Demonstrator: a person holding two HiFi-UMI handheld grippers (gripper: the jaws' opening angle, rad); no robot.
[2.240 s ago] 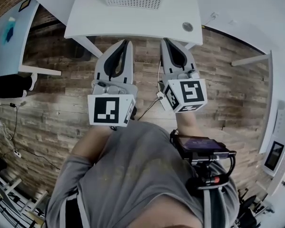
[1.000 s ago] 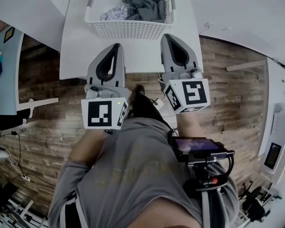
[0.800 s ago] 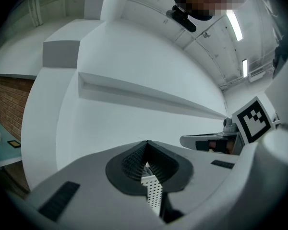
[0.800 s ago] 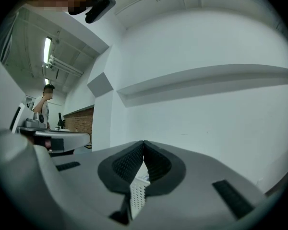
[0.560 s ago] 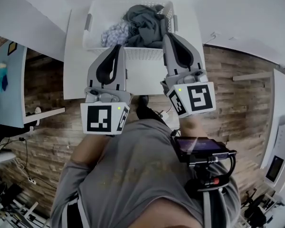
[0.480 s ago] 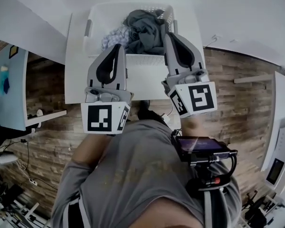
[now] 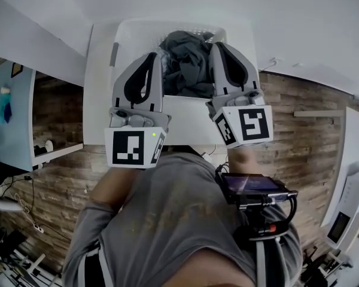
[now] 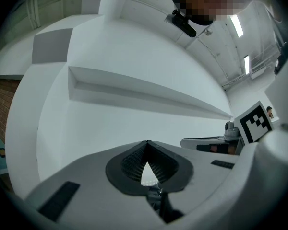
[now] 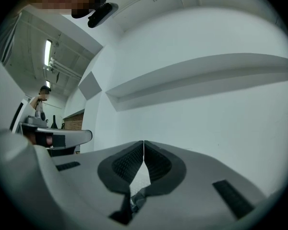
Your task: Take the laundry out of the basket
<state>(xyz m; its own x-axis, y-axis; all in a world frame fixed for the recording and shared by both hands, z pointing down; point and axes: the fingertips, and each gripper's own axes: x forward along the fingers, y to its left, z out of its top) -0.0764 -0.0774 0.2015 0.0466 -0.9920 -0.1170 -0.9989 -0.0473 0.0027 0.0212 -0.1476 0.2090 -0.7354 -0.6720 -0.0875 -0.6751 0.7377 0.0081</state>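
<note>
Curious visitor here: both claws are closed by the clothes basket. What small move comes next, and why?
Probably open the right gripper and lower it toward the grey garment in the basket: that gripper and the left gripper are both shut on nothing.

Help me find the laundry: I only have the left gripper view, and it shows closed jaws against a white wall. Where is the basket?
Observer: The head view shows a white basket on a white table. Seen from above, both grippers' tips overlap the basket.
Operator: Anything in it?
Observer: Yes, a heap of dark grey clothing in its middle. It shows between the left gripper and the right gripper.
Operator: Is the right one carrying anything?
Observer: No. The right gripper view shows its jaws shut together with nothing between them.
</note>
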